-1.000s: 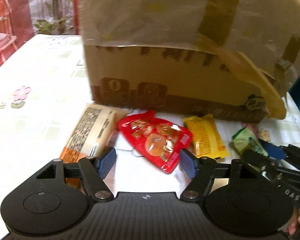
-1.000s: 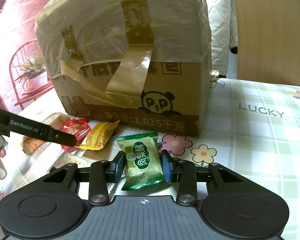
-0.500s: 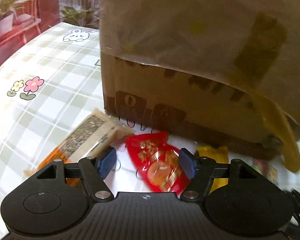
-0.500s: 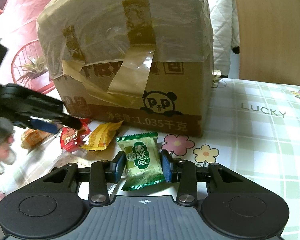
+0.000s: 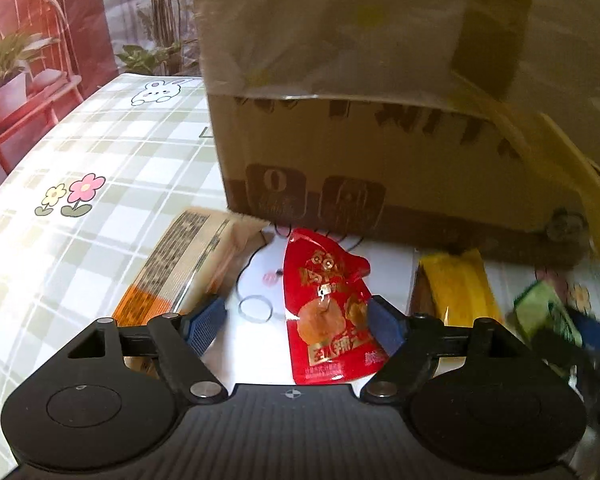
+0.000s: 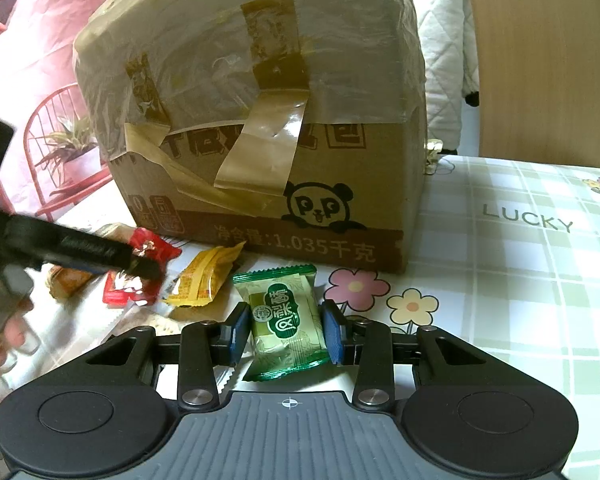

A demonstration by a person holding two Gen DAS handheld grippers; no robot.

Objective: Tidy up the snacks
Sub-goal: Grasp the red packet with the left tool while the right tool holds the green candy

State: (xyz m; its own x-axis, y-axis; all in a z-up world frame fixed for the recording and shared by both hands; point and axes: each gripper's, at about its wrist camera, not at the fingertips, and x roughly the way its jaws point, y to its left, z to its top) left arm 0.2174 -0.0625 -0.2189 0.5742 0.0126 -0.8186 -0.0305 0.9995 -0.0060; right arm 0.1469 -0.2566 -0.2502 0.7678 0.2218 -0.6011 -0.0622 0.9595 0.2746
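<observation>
A: Left tool [image 5: 292,322], status?

B: Mine is spread wide, gripping nothing. The red snack packet [image 5: 328,312] lies flat on the tabletop [image 5: 80,248] between the fingers, its right edge close against the right blue pad [image 5: 382,322]; I can't tell whether they touch. The left pad stands apart from it.

A: What else is around it?

B: A tan and orange bar packet [image 5: 180,264] just left of the left pad, one end up against the taped cardboard box [image 5: 380,120]. A yellow packet [image 5: 456,288] to the right of the red one, near the box's foot. All three lie in front of the box, outside it.

A: Right tool [image 6: 286,330]?

B: Narrowed around the green candy packet [image 6: 286,320], a blue pad at each side of the wrapper. The pads look to be at the wrapper's edges, but firm contact is hard to confirm. The packet sits on the tabletop just in front of the box, beside the printed pink flower [image 6: 356,286].

A: Anything crossing your view?

B: From the right wrist, my left tool shows blurred at the left, over the red packet, with the yellow one between it and the green candy
</observation>
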